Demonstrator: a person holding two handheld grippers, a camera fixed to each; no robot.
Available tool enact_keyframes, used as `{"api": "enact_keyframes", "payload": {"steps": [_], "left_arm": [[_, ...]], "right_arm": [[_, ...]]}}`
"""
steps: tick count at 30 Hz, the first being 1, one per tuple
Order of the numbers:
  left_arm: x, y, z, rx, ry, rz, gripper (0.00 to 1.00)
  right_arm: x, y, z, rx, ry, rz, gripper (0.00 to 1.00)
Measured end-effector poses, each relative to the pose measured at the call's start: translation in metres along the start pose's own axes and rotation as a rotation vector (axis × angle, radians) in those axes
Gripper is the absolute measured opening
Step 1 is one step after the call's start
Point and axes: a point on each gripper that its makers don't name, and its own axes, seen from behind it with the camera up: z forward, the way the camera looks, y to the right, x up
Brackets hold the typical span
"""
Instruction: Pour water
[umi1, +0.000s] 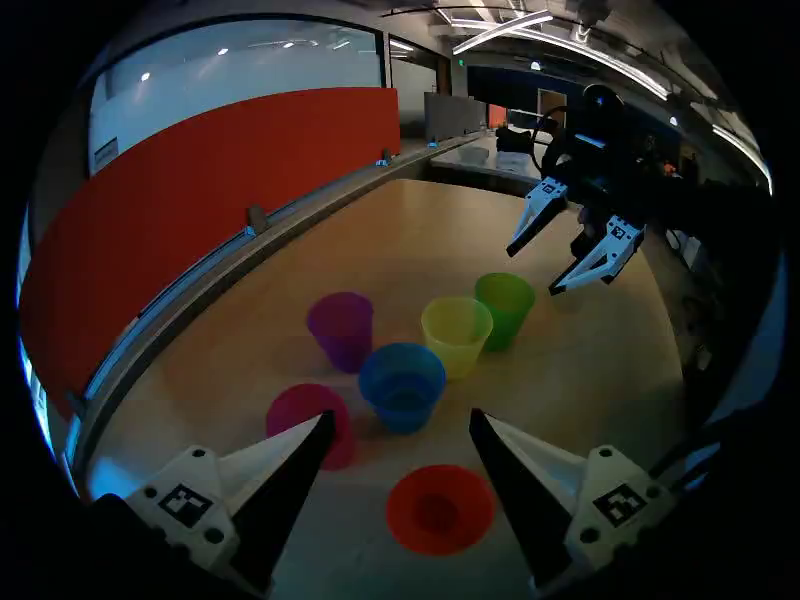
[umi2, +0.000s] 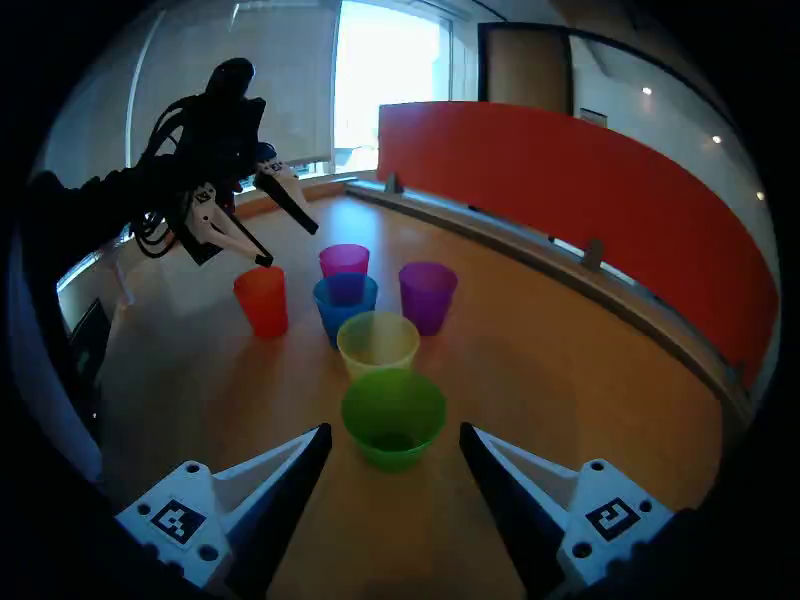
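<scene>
Left gripper (umi1: 400, 414): jaws released, spread wide, grasping nothing. The left gripper view places an orange cup (umi1: 440, 508) nearest, between the jaws and low. A blue cup (umi1: 402, 385) stands just ahead of the tips, and a pink cup (umi1: 308, 415) is partly behind the left-hand tip. Further ahead are a purple cup (umi1: 341, 328), a yellow cup (umi1: 456, 333) and a green cup (umi1: 504, 308). All six cups stand upright on the wooden tabletop (umi1: 420, 230), clustered close together. Whether any cup holds water cannot be told. Right gripper (umi2: 395, 428): jaws released, empty. In its own view the green cup sits directly between the tips, with the yellow cup just beyond it and the rest in a cluster behind. The left gripper view shows the right gripper raised above the tabletop beyond the green cup, touching nothing, with a dim room and ceiling light strips (umi1: 500, 30) behind it. The right gripper view shows the left gripper held by a dark-sleeved arm (umi2: 100, 200), with one fingertip close over the orange cup's rim and a bright window (umi2: 390, 80) behind. A red partition (umi1: 200, 180) runs along the tabletop's far edge.
</scene>
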Motion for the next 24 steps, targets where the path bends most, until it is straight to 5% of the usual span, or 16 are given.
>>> {"api": "enact_keyframes", "payload": {"steps": [24], "left_arm": [[0.000,-0.002,0.002,0.007,-0.002,0.014,1.00]], "right_arm": [[-0.012,-0.004,0.047,0.025,-0.043,-0.015,0.99]]}}
